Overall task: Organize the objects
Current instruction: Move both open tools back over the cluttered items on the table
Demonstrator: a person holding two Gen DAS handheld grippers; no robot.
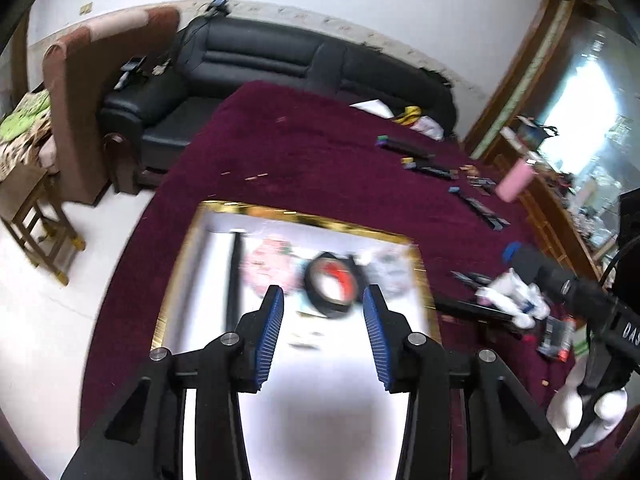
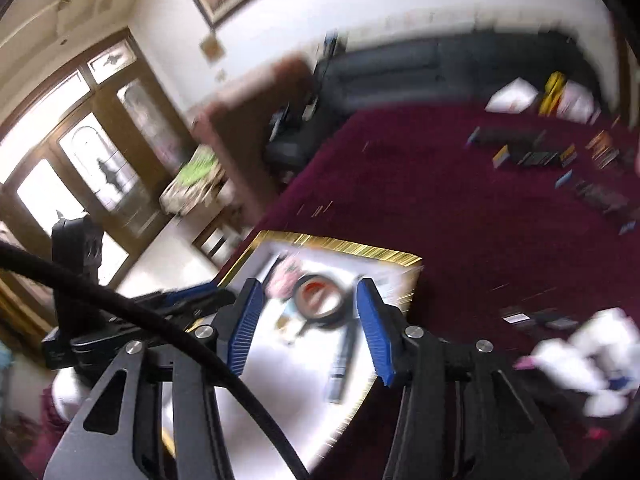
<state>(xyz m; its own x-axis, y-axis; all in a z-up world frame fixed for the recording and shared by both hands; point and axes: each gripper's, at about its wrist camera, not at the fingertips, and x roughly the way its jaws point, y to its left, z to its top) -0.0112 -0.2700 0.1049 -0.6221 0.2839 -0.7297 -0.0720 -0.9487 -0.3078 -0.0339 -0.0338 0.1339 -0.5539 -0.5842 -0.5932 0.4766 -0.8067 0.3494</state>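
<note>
I hold my left gripper (image 1: 323, 300) above the white tray (image 1: 208, 240) with the shiny gold edge, and its two blue pads stand apart with nothing between them. My right gripper (image 2: 308, 296) hangs over the same tray, and its blue pads are apart too, with nothing pinched. The tray sits on a dark red cloth (image 1: 320, 160). In the tray lies a black roll of tape (image 1: 330, 288) with red and white in its middle, straight ahead of my left gripper at twelve o'clock. A long black stick (image 1: 234, 272) lies along the tray's side at about ten o'clock. Behind the tape there is something pink and white (image 1: 264, 264), but the picture is too blurry for me to tell what it is. From my right side, a dark pen-like thing (image 2: 342, 360) lies in the tray just below the tape. At three o'clock from my left gripper, white crumpled stuff (image 1: 512, 292) lies on the cloth. Little dark boxes (image 1: 424, 160) sit at about one o'clock, far off. A black sofa (image 1: 280, 52) stands behind the cloth.
</note>
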